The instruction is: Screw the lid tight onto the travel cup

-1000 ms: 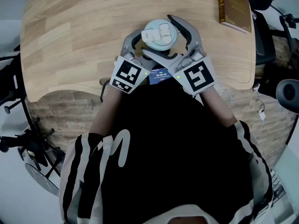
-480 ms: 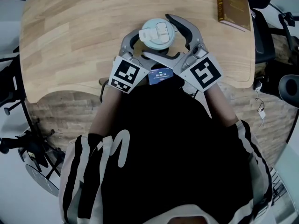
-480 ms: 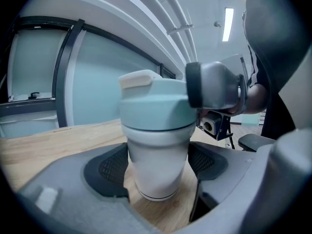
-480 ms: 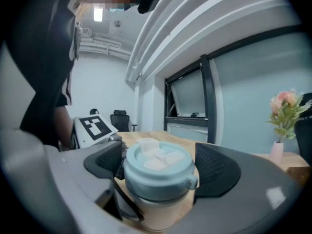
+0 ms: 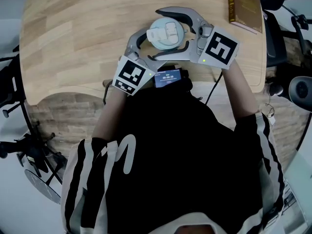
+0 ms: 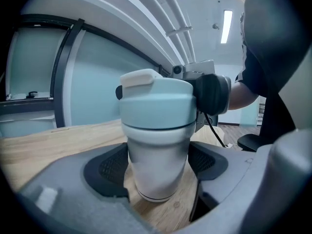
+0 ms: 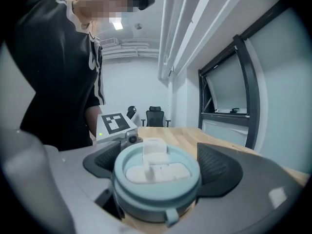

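Note:
The travel cup (image 5: pixel 165 33) stands on the wooden table (image 5: pixel 73 33); it has a white body (image 6: pixel 157 165) and a pale blue lid (image 7: pixel 156 172) with a white flip tab. My left gripper (image 5: pixel 155 42) comes from the near left and is shut on the cup's body, both dark pads (image 6: pixel 109 167) pressed against it. My right gripper (image 5: pixel 157 34) reaches in from the right at lid height. It is open, one jaw on the far side of the lid and one on the near side, with a little slack at the pads (image 7: pixel 219 169).
A brown book (image 5: pixel 243 6) lies at the table's far right corner. A small phone or timer (image 5: pixel 168 77) sits at the near edge by my body. Office chairs (image 5: pixel 292 28) stand off the table's right side. Bare wood spreads to the left.
My right gripper has swung counter-clockwise round the cup, from its near right to its right side. The lid's tab keeps its direction. My left gripper and the cup stay put.

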Tool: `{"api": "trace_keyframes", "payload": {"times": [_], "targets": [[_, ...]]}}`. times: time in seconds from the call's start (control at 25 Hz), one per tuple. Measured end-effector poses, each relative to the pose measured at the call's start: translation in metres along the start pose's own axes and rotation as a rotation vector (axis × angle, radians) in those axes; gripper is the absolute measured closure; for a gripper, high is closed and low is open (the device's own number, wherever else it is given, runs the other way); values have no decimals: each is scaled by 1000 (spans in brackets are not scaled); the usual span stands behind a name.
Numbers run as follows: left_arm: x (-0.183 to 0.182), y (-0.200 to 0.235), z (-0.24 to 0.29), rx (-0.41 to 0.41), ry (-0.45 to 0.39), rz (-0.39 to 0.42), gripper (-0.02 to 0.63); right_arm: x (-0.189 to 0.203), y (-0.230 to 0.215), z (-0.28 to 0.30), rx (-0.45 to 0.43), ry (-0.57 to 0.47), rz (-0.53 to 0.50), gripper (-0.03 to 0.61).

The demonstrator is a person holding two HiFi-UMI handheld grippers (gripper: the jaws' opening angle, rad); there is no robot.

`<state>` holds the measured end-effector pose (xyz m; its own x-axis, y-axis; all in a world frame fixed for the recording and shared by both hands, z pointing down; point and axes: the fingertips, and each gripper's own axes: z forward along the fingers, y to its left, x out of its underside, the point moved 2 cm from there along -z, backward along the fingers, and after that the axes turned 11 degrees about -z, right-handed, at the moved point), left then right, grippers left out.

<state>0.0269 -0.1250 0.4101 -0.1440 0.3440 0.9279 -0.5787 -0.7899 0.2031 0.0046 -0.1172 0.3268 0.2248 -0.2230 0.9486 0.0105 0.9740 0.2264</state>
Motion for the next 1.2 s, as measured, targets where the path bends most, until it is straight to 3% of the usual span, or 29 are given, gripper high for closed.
{"api": "trace_keyframes", "payload": {"times": [0.2, 1.2], "targets": [[0, 0, 0, 4, 0, 0, 221, 0, -2, 0, 40, -45, 31, 109], [0, -1, 0, -26, -3, -3, 221, 0, -10, -1, 368, 57, 40, 106]]}}
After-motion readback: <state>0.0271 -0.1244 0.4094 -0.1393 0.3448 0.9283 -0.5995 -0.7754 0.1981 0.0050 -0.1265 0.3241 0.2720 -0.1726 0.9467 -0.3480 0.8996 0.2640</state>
